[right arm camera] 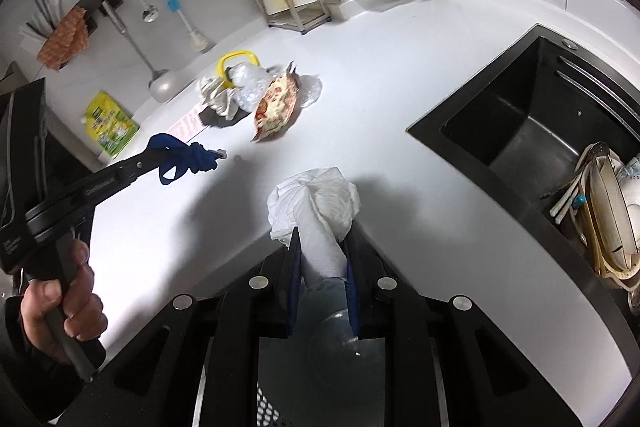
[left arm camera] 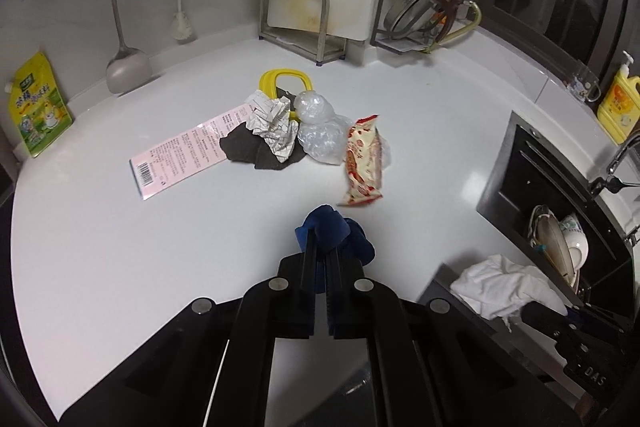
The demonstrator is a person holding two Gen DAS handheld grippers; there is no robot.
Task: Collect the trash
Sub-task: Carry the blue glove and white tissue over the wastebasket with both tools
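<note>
**Both grippers loaded above the counter, trash pile still waiting**

Nearest the lens in the left wrist view, the left gripper point(left arm camera: 322, 243) is seen with its jaws nearly closed on a wad of blue cloth point(left arm camera: 336, 233), which is carried clear of the white counter point(left arm camera: 120, 247). In the right wrist view, the right gripper point(right arm camera: 320, 247) is clamped on a crumpled white tissue point(right arm camera: 316, 203); its jaws are kept only as far apart as the wad is thick. Below it, at the near edge, a perforated dark container is glimpsed, possibly a bin; what it holds cannot be told. The tissue is probably held there so it can be dropped in.

Farther off, near the middle of the counter, the remaining trash is gathered in one heap: a red-and-white snack wrapper point(left arm camera: 362, 163), clear plastic film point(left arm camera: 320, 131), crumpled printed paper point(left arm camera: 274, 125), a pink card point(left arm camera: 180, 157) and a yellow ring point(left arm camera: 285, 81), all touching or overlapping. To the right, the black sink point(right arm camera: 520, 115) is seen, with dishes point(right arm camera: 604, 211) stacked on edge at its near right end.
</note>
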